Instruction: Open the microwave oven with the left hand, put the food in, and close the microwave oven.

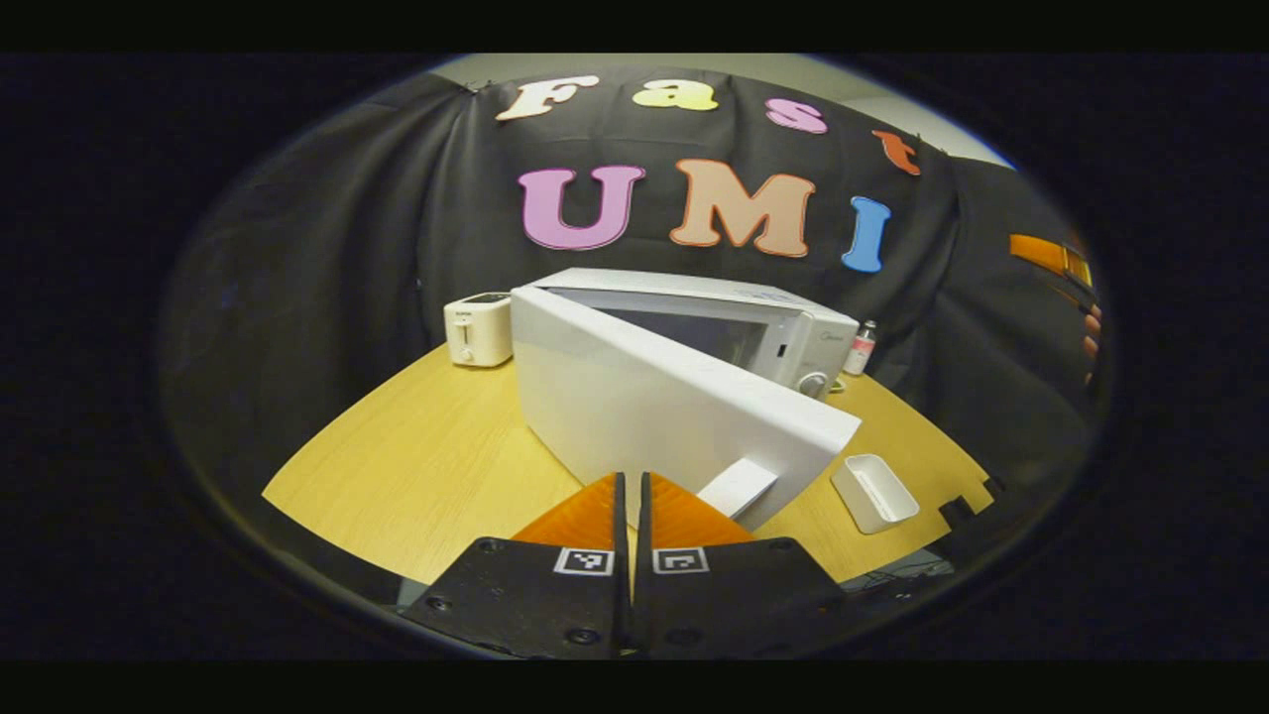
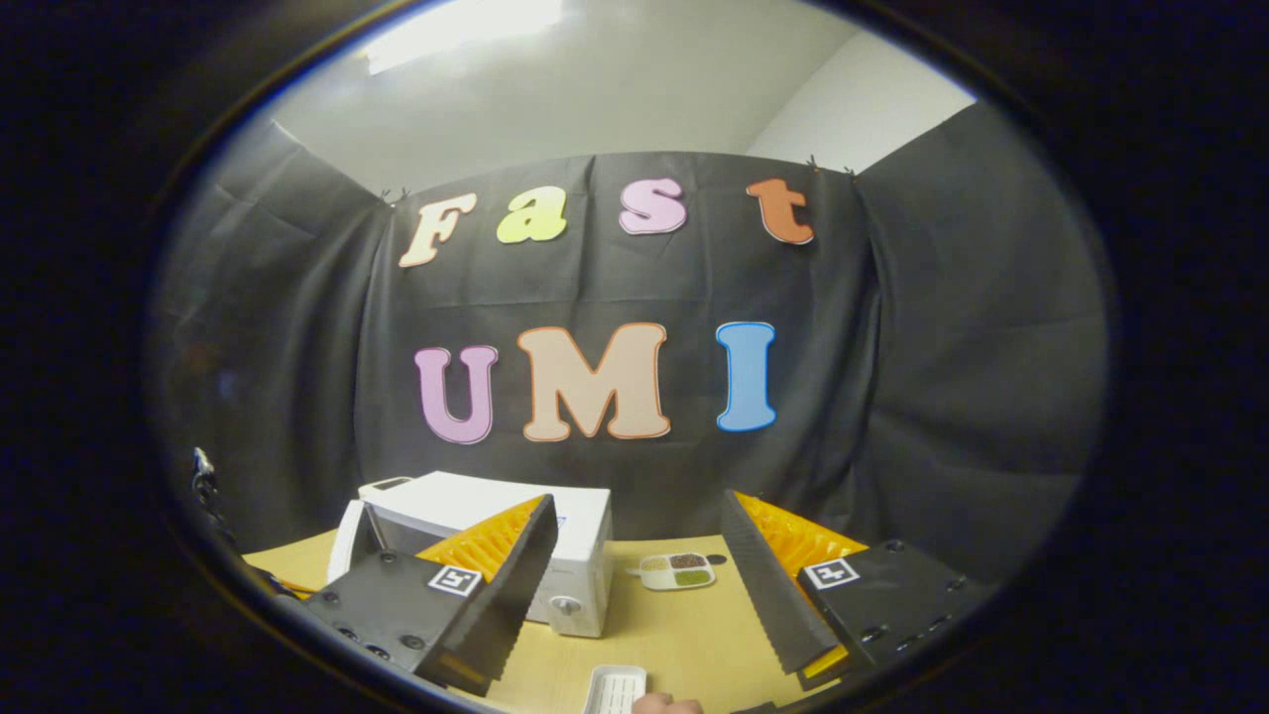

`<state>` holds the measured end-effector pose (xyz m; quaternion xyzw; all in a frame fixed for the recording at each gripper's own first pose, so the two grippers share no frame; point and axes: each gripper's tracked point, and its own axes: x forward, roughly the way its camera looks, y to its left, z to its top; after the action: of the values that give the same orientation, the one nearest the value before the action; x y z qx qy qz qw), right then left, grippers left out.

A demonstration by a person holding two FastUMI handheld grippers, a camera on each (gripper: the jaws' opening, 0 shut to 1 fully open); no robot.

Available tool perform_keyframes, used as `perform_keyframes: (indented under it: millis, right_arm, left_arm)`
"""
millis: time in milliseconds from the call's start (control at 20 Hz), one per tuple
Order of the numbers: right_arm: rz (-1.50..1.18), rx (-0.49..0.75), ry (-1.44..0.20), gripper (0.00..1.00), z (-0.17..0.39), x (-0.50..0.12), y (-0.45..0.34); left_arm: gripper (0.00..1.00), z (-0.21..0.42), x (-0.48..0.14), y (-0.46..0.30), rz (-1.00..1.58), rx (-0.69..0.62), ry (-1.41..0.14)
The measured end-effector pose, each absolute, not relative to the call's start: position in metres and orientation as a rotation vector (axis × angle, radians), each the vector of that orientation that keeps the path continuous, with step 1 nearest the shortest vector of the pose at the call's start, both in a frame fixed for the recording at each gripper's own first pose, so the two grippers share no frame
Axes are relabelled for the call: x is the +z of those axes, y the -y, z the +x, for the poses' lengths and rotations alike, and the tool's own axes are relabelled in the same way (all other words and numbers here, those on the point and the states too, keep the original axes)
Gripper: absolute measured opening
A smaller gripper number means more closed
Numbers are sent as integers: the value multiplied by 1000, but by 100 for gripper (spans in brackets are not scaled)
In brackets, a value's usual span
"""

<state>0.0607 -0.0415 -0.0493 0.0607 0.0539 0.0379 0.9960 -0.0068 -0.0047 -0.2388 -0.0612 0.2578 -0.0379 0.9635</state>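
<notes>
Left gripper (image 1: 631,496): fingers clenched together, nothing between them, just in front of the door's handle (image 1: 739,486).
Right gripper (image 2: 634,585): fingers spread wide, holding nothing, raised above the worktop (image 2: 684,630).
Microwave door (image 1: 664,407): swung partly open, the left gripper view looks at its outer face.
Microwave oven (image 2: 580,555): stands mid-worktop, knob facing the right gripper view.
Food tray (image 2: 676,571): sectioned, beside the microwave, seen in the right gripper view.
White tub (image 1: 874,490): lies right of the door.
Toaster (image 1: 478,330): at the far left.

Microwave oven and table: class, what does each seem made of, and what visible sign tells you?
Microwave oven: likely white painted metal or plastic; its smooth door reflects light softly. Table: wood or wood-look laminate; pale yellow surface with fine grain lines, matte.
</notes>
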Motion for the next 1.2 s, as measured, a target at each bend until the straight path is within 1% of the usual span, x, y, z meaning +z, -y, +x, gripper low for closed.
perform_keyframes:
  millis: [100, 350, 400, 500, 600, 650, 850, 900, 950, 1000, 1050, 1150, 1200]
  right_arm:
    - [128, 72, -107, 94, 61, -47, 46]
    - [162, 61, -120, 94, 60, -48, 52]
    - [161, 60, -120, 100, 60, -47, 53]
    - [155, 53, -118, 100, 62, -47, 56]
    - [155, 45, -120, 100, 63, -48, 61]
    - [156, 40, -122, 94, 63, -49, 64]
    - [147, 24, -126, 94, 67, -52, 76]
    - [146, 20, -126, 94, 67, -52, 79]
    - [146, 17, -126, 94, 68, -53, 83]
    - [145, 13, -126, 94, 69, -52, 85]
    - [145, 9, -127, 94, 69, -52, 88]
    - [148, 4, -125, 94, 73, -54, 92]
    - [145, 1, -124, 100, 74, -55, 94]
  left_arm:
    - [0, 4, -240, 19, -120, -109, -525]
    - [0, 31, -241, 50, -111, -162, -528]
    - [0, 37, -242, 55, -108, -164, -527]
    - [0, 50, -245, 62, -102, -149, -531]
    - [2, 61, -248, 73, -107, -138, -533]
    - [0, 68, -248, 79, -111, -135, -531]
    - [0, 93, -251, 104, -90, -160, -535]
    - [2, 99, -252, 110, -83, -171, -530]
    - [0, 104, -252, 116, -74, -183, -527]
    - [2, 108, -252, 120, -66, -192, -525]
    - [0, 113, -253, 125, -61, -196, -525]
    - [2, 123, -253, 130, -51, -203, -527]
    - [0, 128, -255, 132, -49, -205, -526]
